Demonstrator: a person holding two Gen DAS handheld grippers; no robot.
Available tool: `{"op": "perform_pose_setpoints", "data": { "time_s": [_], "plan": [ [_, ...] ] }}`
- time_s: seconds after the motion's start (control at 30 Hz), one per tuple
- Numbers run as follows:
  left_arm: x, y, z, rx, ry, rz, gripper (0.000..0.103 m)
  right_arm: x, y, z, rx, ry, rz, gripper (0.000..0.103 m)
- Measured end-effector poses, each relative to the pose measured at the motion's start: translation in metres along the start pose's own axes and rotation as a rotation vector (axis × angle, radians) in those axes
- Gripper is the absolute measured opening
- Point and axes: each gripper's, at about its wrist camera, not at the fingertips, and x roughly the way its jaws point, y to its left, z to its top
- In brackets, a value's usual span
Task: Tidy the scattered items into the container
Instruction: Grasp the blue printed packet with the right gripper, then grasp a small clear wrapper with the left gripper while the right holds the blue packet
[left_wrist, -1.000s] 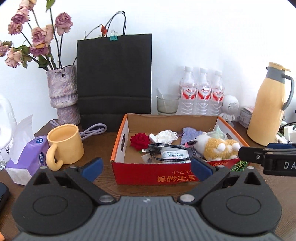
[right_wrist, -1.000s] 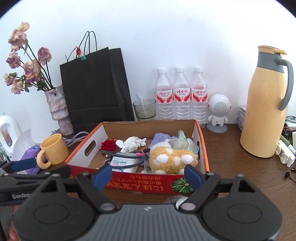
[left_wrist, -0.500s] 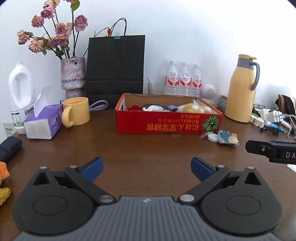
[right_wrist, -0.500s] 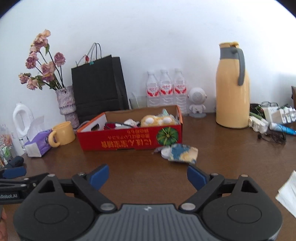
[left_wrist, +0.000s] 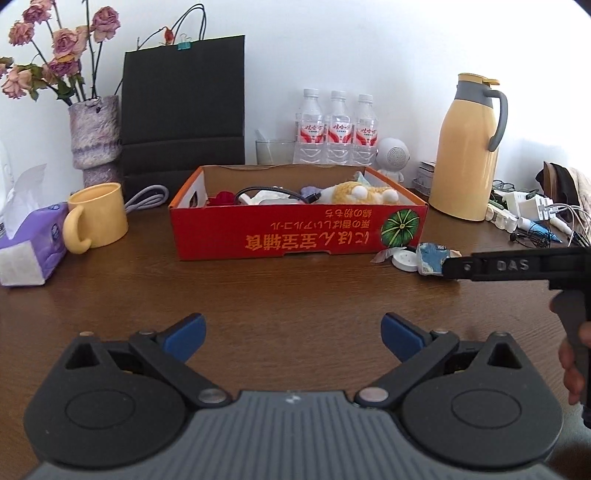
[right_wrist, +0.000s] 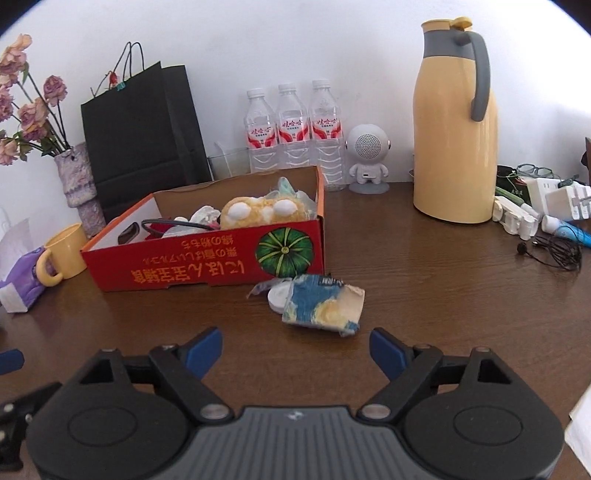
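The right gripper (right_wrist: 295, 349) hangs low over the brown table (right_wrist: 424, 280) with nothing between its blue fingertips (right_wrist: 205, 350), and its jaws are closing a little though still wide apart. Just ahead of those tips, slightly toward the right finger, lies a crumpled blue and yellow packet (right_wrist: 321, 304). Its long side runs across the fingers, from one to the other, and its torn end points off to the right. A small white round cap (right_wrist: 279, 295) touches the packet's far left corner, with a scrap of clear wrapper (right_wrist: 260, 288) beside it.

Beyond them stands the red cardboard box (right_wrist: 207, 269), its long side running away to the left, already holding a fluffy yellow toy (right_wrist: 258, 212) and a black cable (right_wrist: 159, 227).

The left gripper (left_wrist: 291, 334) is spread wide and empty too, facing the long front of the box. From there the packet (left_wrist: 432, 258) sits well off past its right fingertip, with the other gripper's arm reaching in at it.
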Motion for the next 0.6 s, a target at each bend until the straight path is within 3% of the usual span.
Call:
{"op": "perform_pose_setpoints", "data": {
  "time_s": [0.13,0.2,0.23,0.3,0.33,0.4,0.53,0.6],
  "plan": [
    [0.029,-0.010,0.013,0.012,0.023,-0.045,0.100,0.045,0.001,0.020,-0.052,0.031,-0.072,0.082],
    [0.045,-0.017,0.020,0.039,0.033,-0.060,0.093,0.062,-0.004,0.024,-0.039,0.067,-0.066,0.059],
    [0.053,-0.019,0.022,0.052,0.042,-0.067,0.086,0.066,-0.007,0.024,-0.032,0.080,-0.054,0.041],
    [0.071,-0.021,0.029,0.057,0.069,-0.093,0.077,0.066,-0.011,0.023,-0.046,0.090,-0.038,0.038],
    [0.081,-0.023,0.032,0.049,0.086,-0.107,0.068,0.064,-0.012,0.022,-0.061,0.101,-0.034,0.031],
    [0.100,-0.030,0.039,0.048,0.116,-0.151,0.057,0.057,-0.017,0.022,-0.071,0.106,-0.016,0.007],
    [0.131,-0.060,0.050,0.108,0.134,-0.231,0.055,0.043,-0.041,0.026,-0.011,0.067,-0.008,0.005],
    [0.144,-0.077,0.053,0.171,0.108,-0.224,0.055,0.043,-0.052,0.026,0.025,0.063,-0.007,0.005]
  ]
}}
